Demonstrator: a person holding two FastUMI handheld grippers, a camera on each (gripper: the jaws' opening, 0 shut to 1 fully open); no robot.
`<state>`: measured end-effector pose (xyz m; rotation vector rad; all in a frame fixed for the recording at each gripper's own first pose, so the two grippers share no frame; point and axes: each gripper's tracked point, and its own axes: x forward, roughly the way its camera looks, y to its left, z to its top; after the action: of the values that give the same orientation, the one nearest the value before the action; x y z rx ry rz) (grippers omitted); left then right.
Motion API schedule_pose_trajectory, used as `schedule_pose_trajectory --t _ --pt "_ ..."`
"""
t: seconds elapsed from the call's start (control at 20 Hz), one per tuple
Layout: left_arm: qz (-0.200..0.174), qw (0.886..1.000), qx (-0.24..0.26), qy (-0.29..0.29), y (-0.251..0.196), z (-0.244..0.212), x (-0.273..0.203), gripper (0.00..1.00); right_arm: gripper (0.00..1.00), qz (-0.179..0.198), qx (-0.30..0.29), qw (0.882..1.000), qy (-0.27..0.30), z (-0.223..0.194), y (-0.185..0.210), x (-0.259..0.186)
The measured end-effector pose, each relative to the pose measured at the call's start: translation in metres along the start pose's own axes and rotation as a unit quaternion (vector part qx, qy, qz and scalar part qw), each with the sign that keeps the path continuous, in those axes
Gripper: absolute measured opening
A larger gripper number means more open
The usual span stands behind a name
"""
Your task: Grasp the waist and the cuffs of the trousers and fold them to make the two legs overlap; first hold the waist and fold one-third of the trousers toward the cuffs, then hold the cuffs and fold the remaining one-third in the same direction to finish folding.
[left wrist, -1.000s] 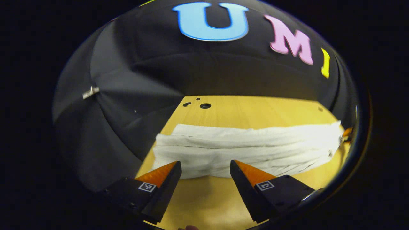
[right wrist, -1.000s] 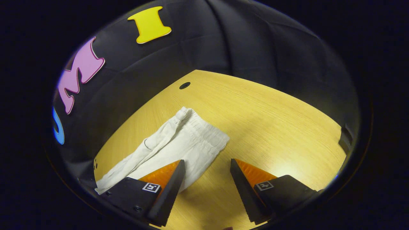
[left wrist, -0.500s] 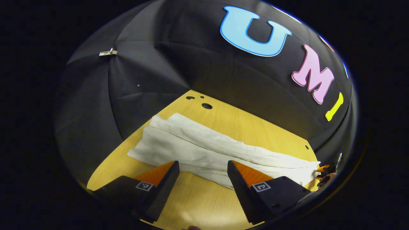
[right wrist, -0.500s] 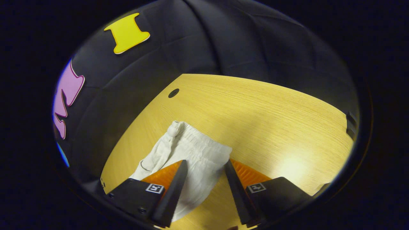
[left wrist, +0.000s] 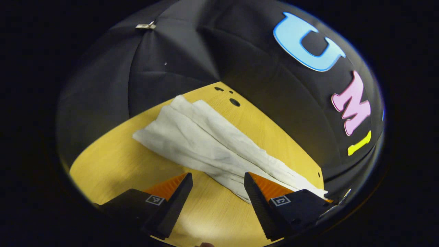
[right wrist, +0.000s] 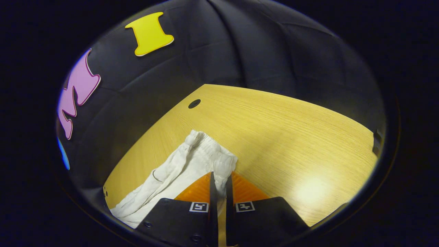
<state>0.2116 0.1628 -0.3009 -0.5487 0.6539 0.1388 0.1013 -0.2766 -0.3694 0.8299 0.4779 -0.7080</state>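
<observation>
Ahead of the right gripper (right wrist: 219, 180): waist (right wrist: 219, 161) of white trousers (right wrist: 178, 173), bunched, corner pinched between the nearly closed fingers. Beyond and to the right of the fingers: bare yellow table (right wrist: 291, 137), wide and open up to the black wall; one round hole (right wrist: 194, 103) near the far edge. Left of the fingers: legs of the trousers trailing off toward the near-left table edge.

Ahead of the left gripper (left wrist: 218, 183): fingers spread apart, gripping nothing, above the table (left wrist: 113, 161). Trousers (left wrist: 205, 144) seen here as a long folded strip lying flat, running from beside the right finger diagonally away to the far-left; cuffs (left wrist: 161, 120) at the far end, near the table's far edge and its small holes (left wrist: 234, 102). Nearest cloth edge just beyond the fingertips, passing behind the right finger (left wrist: 264, 188); contact not clear. Left of the fingers: bare tabletop to the near edge.
</observation>
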Motion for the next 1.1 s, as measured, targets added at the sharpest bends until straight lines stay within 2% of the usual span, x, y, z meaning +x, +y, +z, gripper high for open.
schedule_pose_trajectory --t 0.2,0.4,0.55,0.95,1.0,1.1 --pt "0.006 0.998 -0.057 -0.009 0.015 0.004 0.011 0.96 0.14 0.004 -0.001 1.0 0.001 0.001 -0.002 -0.002" --pt "-0.004 0.994 -0.109 -0.03 0.016 0.022 0.024 0.97 0.13 -0.001 -0.016 1.0 -0.008 0.002 -0.003 -0.002" --pt "0.001 0.994 -0.105 -0.035 0.016 0.032 0.037 0.96 0.13 0.005 -0.018 1.0 -0.013 0.003 -0.001 -0.003" --pt "0.028 0.997 -0.051 -0.045 0.001 0.056 0.085 0.94 0.14 0.048 -0.034 0.998 -0.035 0.012 0.011 -0.017" --pt "0.048 0.997 -0.037 -0.038 0.008 0.053 0.089 0.84 0.13 0.053 -0.036 0.997 -0.04 0.014 0.012 -0.02" --pt "0.054 0.998 -0.03 -0.032 0.013 0.051 0.092 0.41 0.13 0.067 -0.034 0.996 -0.051 0.021 0.016 -0.027"
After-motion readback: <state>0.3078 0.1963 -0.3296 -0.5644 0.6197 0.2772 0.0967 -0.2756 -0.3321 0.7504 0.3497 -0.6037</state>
